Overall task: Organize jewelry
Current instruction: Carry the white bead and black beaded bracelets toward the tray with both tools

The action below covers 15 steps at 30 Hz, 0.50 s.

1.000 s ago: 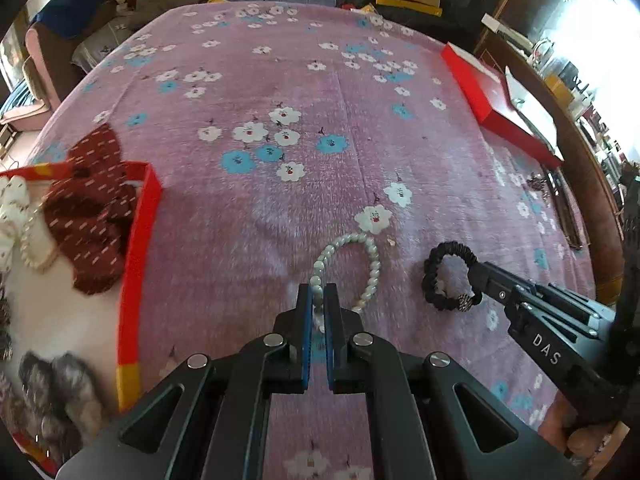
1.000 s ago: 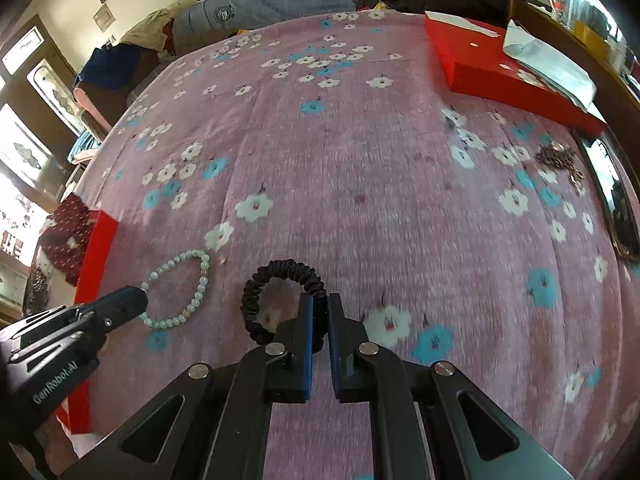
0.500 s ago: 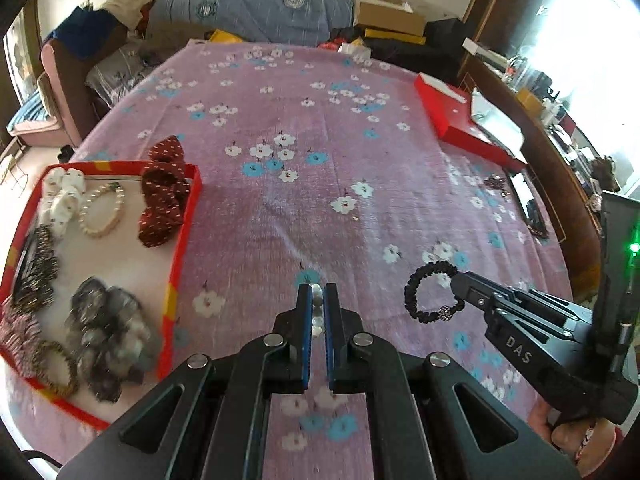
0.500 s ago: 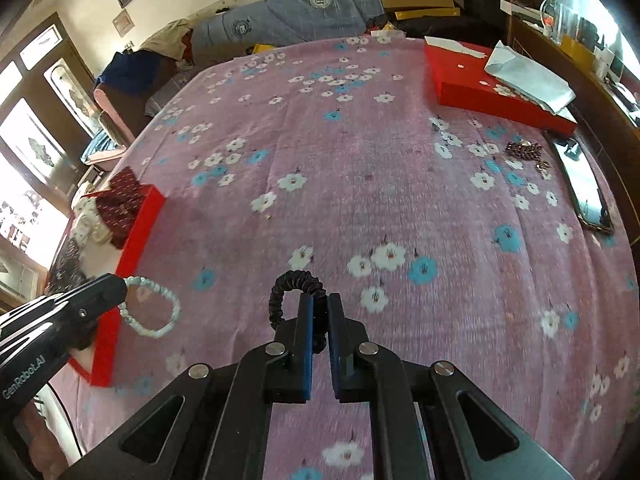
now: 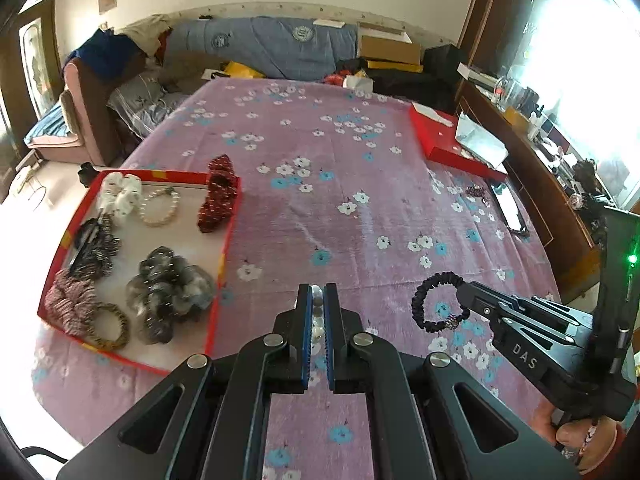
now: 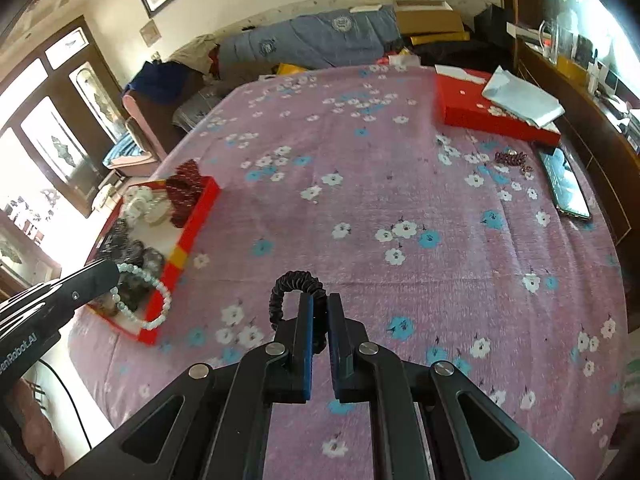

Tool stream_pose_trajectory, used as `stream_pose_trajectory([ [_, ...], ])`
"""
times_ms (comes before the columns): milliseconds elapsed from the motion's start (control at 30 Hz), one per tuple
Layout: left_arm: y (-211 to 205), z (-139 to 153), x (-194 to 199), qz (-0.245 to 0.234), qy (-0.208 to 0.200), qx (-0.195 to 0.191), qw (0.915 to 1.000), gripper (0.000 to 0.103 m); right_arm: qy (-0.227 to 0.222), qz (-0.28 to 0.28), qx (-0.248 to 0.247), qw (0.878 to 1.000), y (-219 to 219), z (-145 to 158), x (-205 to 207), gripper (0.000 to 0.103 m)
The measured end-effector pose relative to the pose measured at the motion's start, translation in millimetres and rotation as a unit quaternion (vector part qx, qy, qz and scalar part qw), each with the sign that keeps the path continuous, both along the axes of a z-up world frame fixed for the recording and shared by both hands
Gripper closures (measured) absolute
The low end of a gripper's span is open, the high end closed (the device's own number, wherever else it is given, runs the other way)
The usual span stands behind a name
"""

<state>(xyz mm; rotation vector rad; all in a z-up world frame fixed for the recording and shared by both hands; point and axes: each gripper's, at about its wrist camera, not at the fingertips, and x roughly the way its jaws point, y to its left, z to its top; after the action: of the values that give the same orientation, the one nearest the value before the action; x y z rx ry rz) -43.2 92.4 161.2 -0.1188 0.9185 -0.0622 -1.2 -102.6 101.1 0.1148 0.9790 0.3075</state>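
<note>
My left gripper [image 5: 317, 295] is shut on a pale bead bracelet [image 5: 317, 316], held high above the purple flowered bedspread; the bracelet hangs from it in the right wrist view [image 6: 149, 300], over the near corner of the tray. My right gripper [image 6: 319, 304] is shut on a black hair tie [image 6: 294, 284] with a small charm, also raised; it shows in the left wrist view [image 5: 438, 300]. A red-rimmed tray [image 5: 226, 248] at the left holds scrunchies, a pearl bracelet [image 5: 159, 210] and other hair bands.
A red box [image 6: 492, 114] with white paper lies at the far right. A dark beaded piece [image 6: 512, 159] and a phone [image 6: 568, 184] lie near the right edge. A wooden sideboard runs along the right; bedding and boxes pile at the far end.
Both grippers have risen well above the bed with their pieces lifted off the spread. The view has widened and the whole tray now shows at the left.
</note>
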Motion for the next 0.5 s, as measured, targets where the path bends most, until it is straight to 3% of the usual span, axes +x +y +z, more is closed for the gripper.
stream_pose_trajectory([
  [133, 8, 15, -17, 0.01, -0.017, 0.001, 0.9998, 0.098, -0.012, 0.009, 0.005, 1.0, 2, 12, -14, 0.095],
  [500, 17, 56, -49, 0.026, -0.07, 0.05, 0.9959, 0.098, -0.043, 0.026, 0.022, 0.998, 9, 38, -38, 0.095],
])
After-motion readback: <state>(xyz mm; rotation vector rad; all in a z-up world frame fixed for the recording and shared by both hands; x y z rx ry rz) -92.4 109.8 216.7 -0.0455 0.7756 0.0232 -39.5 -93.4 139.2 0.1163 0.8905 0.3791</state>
